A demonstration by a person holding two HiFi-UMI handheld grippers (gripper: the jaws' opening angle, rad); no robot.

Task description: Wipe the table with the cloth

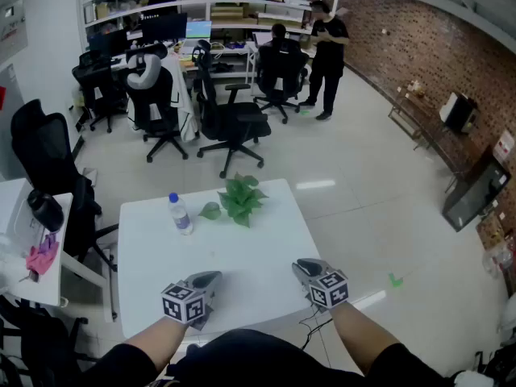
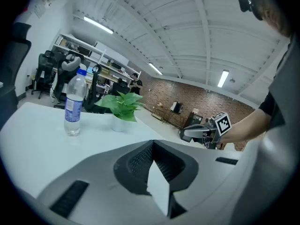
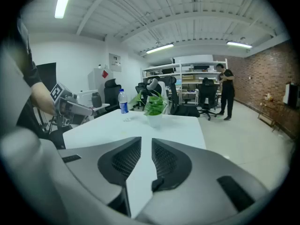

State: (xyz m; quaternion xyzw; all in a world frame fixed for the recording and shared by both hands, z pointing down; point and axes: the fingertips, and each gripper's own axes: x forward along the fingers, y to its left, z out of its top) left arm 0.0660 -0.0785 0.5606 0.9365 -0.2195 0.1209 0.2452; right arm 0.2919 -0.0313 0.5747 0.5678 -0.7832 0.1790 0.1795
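The white table (image 1: 242,252) carries a clear water bottle (image 1: 179,214) and a small green potted plant (image 1: 240,200) near its far edge. Both grippers hover over its near edge. My left gripper (image 1: 211,278) has its tips together and nothing between them (image 2: 153,143). My right gripper (image 1: 303,264) stands open by a narrow gap (image 3: 146,142), with bare tabletop showing through it. A crumpled pink cloth (image 1: 42,256) lies on a separate white side table (image 1: 48,293) to the left, away from both grippers.
A black office chair (image 1: 48,164) stands between the side table and the main table, with more chairs (image 1: 230,119) beyond the far edge. Two people (image 1: 326,55) are at the desks at the back. A brick wall with furniture runs along the right.
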